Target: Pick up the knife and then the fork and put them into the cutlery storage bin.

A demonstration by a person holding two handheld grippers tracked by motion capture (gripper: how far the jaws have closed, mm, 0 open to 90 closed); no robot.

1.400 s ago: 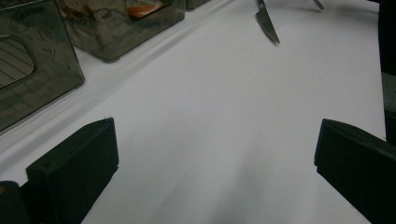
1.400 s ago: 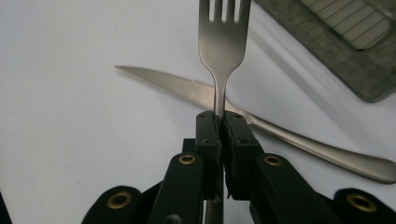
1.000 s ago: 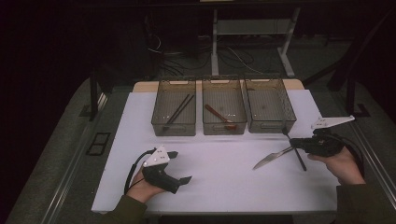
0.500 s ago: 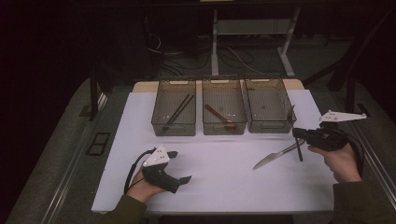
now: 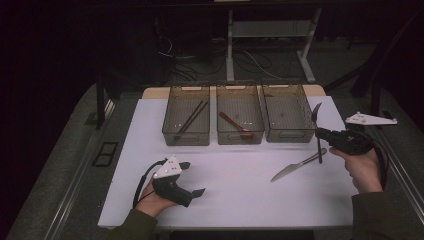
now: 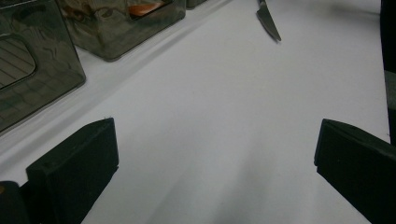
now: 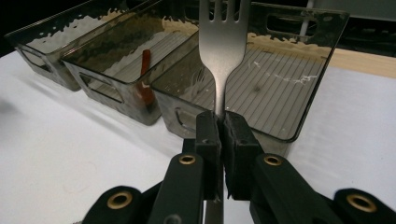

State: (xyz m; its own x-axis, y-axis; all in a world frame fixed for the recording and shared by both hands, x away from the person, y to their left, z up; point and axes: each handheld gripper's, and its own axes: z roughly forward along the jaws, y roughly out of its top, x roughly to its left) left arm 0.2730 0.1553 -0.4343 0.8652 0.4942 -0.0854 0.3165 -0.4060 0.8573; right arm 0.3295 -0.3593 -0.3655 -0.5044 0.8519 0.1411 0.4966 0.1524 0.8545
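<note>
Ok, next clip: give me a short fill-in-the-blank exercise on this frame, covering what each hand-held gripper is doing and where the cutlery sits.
1. The right hand-held gripper is shut on a ____.
2. The left hand-held gripper has its jaws ____ and holds nothing.
3. The knife lies on the white table, not in any ____.
4. The chopsticks lie in the ____ bin of the three, seen from the high view.

Missing words: fork; open; bin; left

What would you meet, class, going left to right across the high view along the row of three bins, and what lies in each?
Left bin with chopsticks → middle bin with a reddish utensil → right bin, nothing visible inside.
</note>
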